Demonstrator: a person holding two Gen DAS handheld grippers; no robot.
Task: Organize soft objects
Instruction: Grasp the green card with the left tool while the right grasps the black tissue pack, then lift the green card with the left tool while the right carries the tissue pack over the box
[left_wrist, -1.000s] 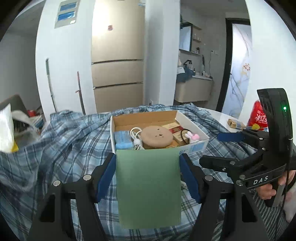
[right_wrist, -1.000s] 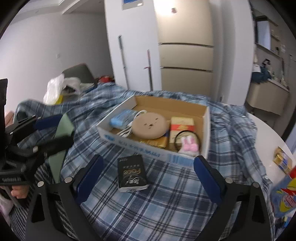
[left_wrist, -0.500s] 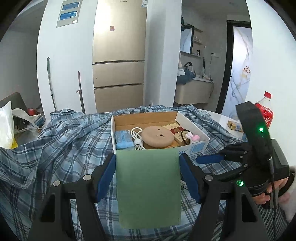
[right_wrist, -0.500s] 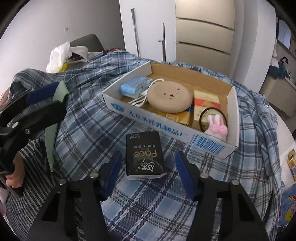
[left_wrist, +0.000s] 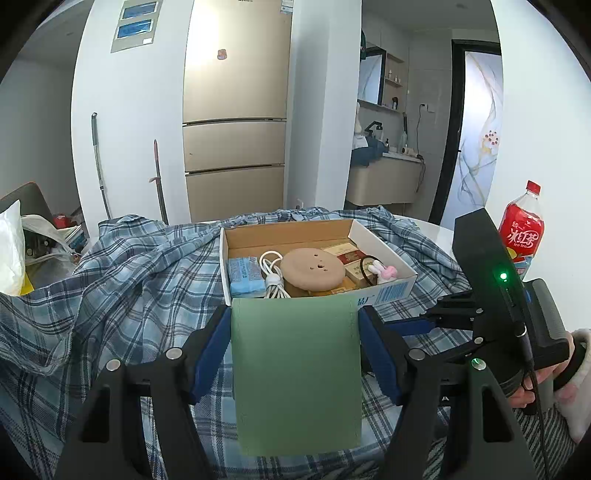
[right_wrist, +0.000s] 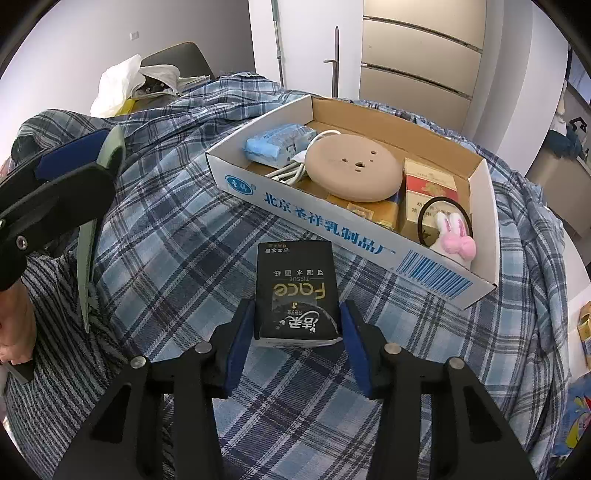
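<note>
Left wrist: my left tongs (left_wrist: 294, 325) grip the green cloth (left_wrist: 297, 373) just before the box (left_wrist: 384, 293); right wrist: my right tongs (right_wrist: 297, 332) straddle the black tissue pack (right_wrist: 297, 291), unclamped, so closing comes next.

The cardboard box (right_wrist: 373, 236) is crowded along its near half: blue tissue pack (right_wrist: 277, 142), coiled white cable (left_wrist: 272, 275), round tan cushion (right_wrist: 354, 167), cigarette cartons (right_wrist: 428, 192), bunny hair tie (right_wrist: 453, 242). Its far strip of floor lies bare (the one open landing spot). The black tissue pack (right_wrist: 297, 293) lies just before the near wall, the plaid cloth (right_wrist: 177, 240) open on either side.
</note>
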